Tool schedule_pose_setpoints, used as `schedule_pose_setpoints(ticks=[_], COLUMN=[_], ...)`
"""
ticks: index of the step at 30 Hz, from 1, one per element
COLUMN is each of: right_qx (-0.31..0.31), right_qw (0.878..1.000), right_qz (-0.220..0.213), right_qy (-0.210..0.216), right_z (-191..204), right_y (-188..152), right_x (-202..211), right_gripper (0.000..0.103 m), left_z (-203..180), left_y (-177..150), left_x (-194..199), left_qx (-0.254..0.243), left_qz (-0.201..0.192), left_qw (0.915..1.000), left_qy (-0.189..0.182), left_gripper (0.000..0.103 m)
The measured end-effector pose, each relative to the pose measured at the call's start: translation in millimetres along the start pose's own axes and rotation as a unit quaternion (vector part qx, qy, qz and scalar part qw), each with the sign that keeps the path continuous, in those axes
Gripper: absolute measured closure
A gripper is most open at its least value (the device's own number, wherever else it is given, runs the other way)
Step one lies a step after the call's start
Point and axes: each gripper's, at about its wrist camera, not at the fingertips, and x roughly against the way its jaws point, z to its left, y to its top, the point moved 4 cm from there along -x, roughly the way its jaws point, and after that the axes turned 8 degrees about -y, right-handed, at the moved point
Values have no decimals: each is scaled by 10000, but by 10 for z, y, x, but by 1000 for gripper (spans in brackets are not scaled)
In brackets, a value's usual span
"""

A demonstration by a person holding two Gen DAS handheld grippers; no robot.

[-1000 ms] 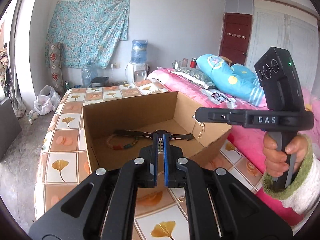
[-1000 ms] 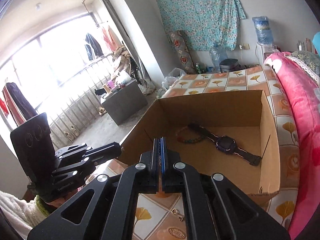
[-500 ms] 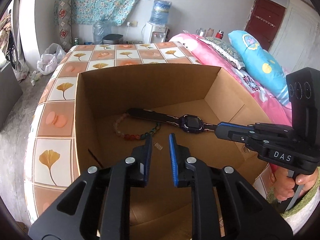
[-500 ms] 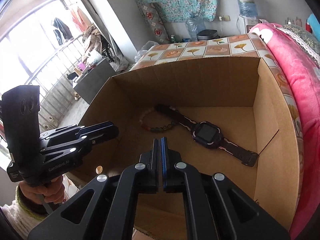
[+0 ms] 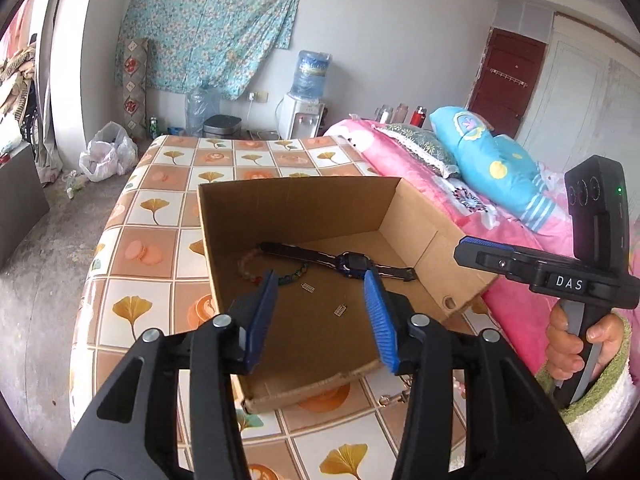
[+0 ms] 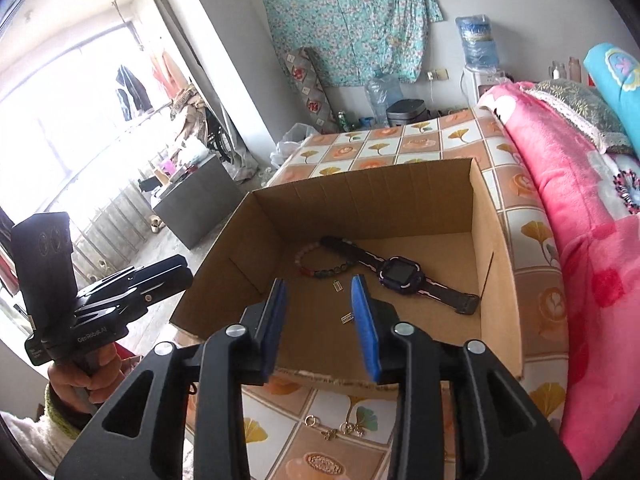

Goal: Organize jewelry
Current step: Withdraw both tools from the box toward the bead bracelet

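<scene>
An open cardboard box (image 5: 304,200) (image 6: 380,204) stands on the tiled table. Inside lie a dark purple watch (image 5: 352,262) (image 6: 400,274), a beaded bracelet (image 5: 256,268) (image 6: 320,266) and two small metal earrings (image 5: 340,310) (image 5: 308,287) (image 6: 347,317) (image 6: 337,286). My left gripper (image 5: 320,312) is open and empty above the box's near edge. My right gripper (image 6: 320,320) is open and empty over the box's near side. Small gold jewelry pieces (image 6: 340,428) lie on the table in front of the box.
A table with a ginkgo-pattern tile cover (image 5: 160,208) bears the box. A pink bed (image 6: 568,200) runs along the right with a blue pillow (image 5: 492,168). A water dispenser (image 5: 304,92) stands at the back wall. A chain piece (image 5: 394,398) lies by the box's front.
Both grippers opened and pulled back from inside the box. A second small earring now lies on the box floor near the first.
</scene>
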Motion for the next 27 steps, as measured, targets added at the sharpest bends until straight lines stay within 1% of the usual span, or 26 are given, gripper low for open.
schedule_pose_setpoints(ticks=[1, 2, 3, 4, 6, 7, 8, 10, 13, 16, 17, 19, 20, 22, 24, 25, 27], right_qx=[62, 99, 133, 166, 217, 239, 262, 333, 349, 171, 112, 169, 266, 433, 536, 603, 736], right_qw=[10000, 9999, 9999, 9998, 9996, 9994, 9987, 9958, 9887, 9842, 9832, 9797, 9778, 9754, 9730, 9723, 9703], right_qz=[-49, -68, -74, -47, 94, 212, 390, 802, 1391, 1686, 1748, 1845, 1880, 1914, 1974, 1981, 2025], right_qy=[-25, -27, -33, -55, -139, -161, -180, -276, -434, -515, -523, -767, -889, -1002, -1069, -1083, -1099], right_z=[28, 48, 68, 84, 109, 121, 137, 163, 173, 138, 121, 92, 94, 102, 114, 125, 154], right_y=[-44, -88, -156, -242, -428, -542, -683, -949, -1343, -1543, -1581, -1634, -1650, -1683, -1703, -1711, -1734], right_x=[103, 176, 253, 316, 375, 377, 346, 237, 9, -123, -161, -220, -252, -289, -309, -316, -327], right_gripper=[62, 60, 54, 51, 50, 50, 50, 50, 50, 50, 50, 49, 47, 32, 21, 17, 12], left_z=[-36, -65, -97, -118, -168, -182, -189, -160, -74, -13, 7, 42, 55, 78, 73, 70, 63], left_y=[-49, -95, -177, -251, -466, -584, -710, -980, -1300, -1467, -1500, -1532, -1542, -1557, -1565, -1574, -1586], left_x=[90, 169, 251, 308, 356, 341, 299, 177, -53, -190, -218, -254, -266, -288, -290, -294, -301], left_qx=[-30, -62, -90, -102, -105, -75, -31, 64, 201, 178, 175, 257, 281, 251, 165, 130, 61], left_qz=[-53, -87, -108, -102, 42, 177, 349, 754, 1248, 1475, 1513, 1537, 1553, 1566, 1569, 1559, 1551], left_qw=[10000, 9999, 9999, 9998, 9998, 9997, 9993, 9971, 9910, 9856, 9844, 9834, 9826, 9799, 9779, 9774, 9765], left_qy=[-27, -60, -89, -112, -171, -180, -130, 99, 451, 806, 883, 929, 977, 1212, 1368, 1423, 1496], left_gripper=[54, 51, 47, 45, 41, 40, 38, 38, 38, 37, 34, 30, 27, 24, 19, 19, 16])
